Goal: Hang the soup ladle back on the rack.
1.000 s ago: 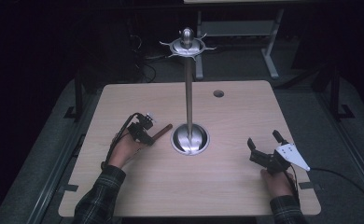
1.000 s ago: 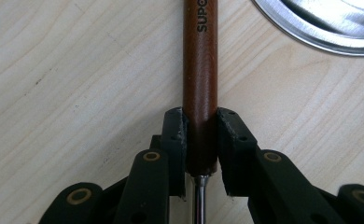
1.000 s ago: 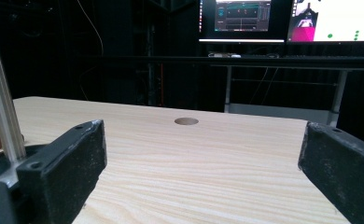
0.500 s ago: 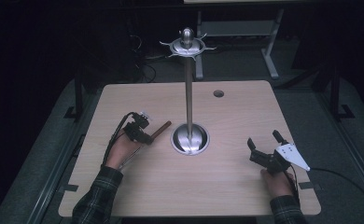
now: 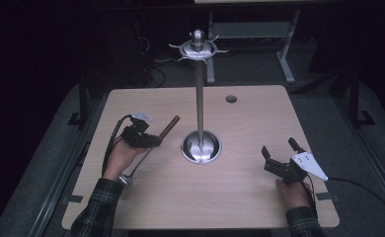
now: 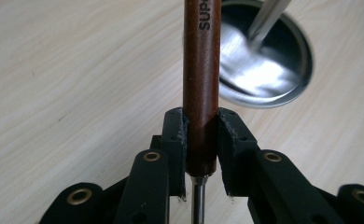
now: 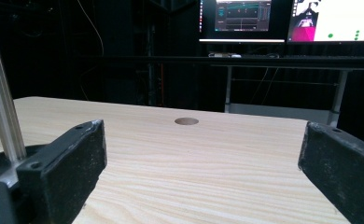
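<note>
A utensil with a brown wooden handle [image 5: 168,127] and a thin metal shaft [image 5: 138,166] is held left of the stand. My left gripper [image 5: 149,141] is shut on that handle [image 6: 201,84], the pads [image 6: 174,140] pressing it just above the metal shaft. The utensil slants from its round metal end [image 5: 125,180] near the person's wrist up toward the stand. The tall metal stand has a round base [image 5: 201,147] and a crown of hooks [image 5: 198,48] on top. My right gripper [image 5: 278,146] rests open on the table at the right, nothing between its jaws [image 7: 203,163].
The wooden table [image 5: 240,197] has a round cable hole [image 5: 231,98] at the back right. The stand's shiny base [image 6: 269,70] lies just ahead of the left gripper. The stand's pole [image 7: 0,93] rises left of the right gripper. Monitors [image 7: 332,21] glow beyond the table.
The left gripper has risen a little with the utensil, and the wooden handle's tip now points higher. The right gripper has stayed put.
</note>
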Action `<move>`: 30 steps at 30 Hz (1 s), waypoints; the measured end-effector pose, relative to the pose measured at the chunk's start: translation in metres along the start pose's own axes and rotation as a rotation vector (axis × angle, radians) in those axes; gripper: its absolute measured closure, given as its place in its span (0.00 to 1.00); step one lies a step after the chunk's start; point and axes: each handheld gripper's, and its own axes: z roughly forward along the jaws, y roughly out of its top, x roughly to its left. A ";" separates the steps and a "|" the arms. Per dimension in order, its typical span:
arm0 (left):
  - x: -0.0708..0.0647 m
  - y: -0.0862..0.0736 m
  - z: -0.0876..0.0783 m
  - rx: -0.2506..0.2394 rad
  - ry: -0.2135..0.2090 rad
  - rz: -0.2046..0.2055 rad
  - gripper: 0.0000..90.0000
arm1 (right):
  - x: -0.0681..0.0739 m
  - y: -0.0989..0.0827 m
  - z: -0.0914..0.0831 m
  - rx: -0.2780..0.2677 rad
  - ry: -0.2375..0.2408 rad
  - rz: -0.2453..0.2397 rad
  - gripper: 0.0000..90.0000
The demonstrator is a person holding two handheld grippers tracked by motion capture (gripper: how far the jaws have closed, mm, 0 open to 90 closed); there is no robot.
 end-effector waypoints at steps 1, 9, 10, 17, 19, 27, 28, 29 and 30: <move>0.000 0.000 -0.002 -0.012 -0.010 0.000 0.82 | 0.000 0.000 0.000 0.000 0.000 0.000 0.00; -0.003 0.000 -0.019 -0.110 -0.064 0.013 0.83 | 0.000 0.000 0.000 0.000 0.000 0.000 0.00; -0.003 -0.001 -0.021 -0.118 -0.068 0.012 0.82 | 0.000 0.000 0.000 0.000 0.000 0.001 0.00; -0.005 -0.001 -0.036 -0.192 -0.098 0.022 0.83 | 0.000 0.000 0.000 0.000 0.001 0.001 0.00; -0.006 0.000 -0.040 -0.203 -0.101 0.031 0.83 | 0.000 0.000 0.000 0.001 0.001 0.000 0.00; -0.011 0.003 -0.054 -0.262 -0.130 0.060 0.83 | 0.000 0.000 0.000 0.000 0.001 0.001 0.00; -0.012 0.004 -0.056 -0.269 -0.132 0.065 0.83 | 0.000 0.000 0.000 0.000 0.001 0.001 0.00; -0.014 0.005 -0.058 -0.276 -0.136 0.064 0.83 | 0.000 0.000 0.000 0.000 0.001 0.001 0.00; -0.015 0.005 -0.060 -0.285 -0.137 0.069 0.83 | 0.000 0.000 0.000 0.000 0.001 0.001 0.00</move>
